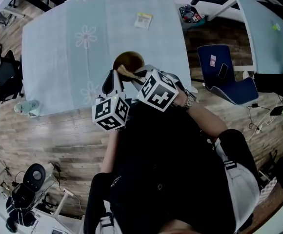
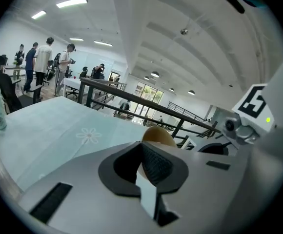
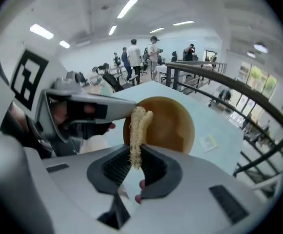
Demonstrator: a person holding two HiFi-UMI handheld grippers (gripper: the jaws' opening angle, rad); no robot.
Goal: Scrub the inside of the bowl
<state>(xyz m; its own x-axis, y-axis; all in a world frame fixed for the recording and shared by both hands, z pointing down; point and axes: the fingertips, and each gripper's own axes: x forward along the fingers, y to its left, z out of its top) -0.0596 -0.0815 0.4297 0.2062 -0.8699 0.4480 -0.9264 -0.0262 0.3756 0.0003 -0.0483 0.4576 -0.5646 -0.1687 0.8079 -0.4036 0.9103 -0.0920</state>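
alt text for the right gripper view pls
The right tongs clamp a pale fibrous scrubber upright in front of a brown bowl, which the left tongs hold tilted by its rim above a light blue table.

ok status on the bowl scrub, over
Left gripper shut on bowl rim. Right gripper shut on loofah scrubber, poised at the bowl's mouth. Nothing between them.

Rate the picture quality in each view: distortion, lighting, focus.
Head view: strong fisheye, the table edges bow, light even. Left gripper view: black vignette corners, bright ceiling strips. Right gripper view: scrubber and bowl crisp, distant people soft.
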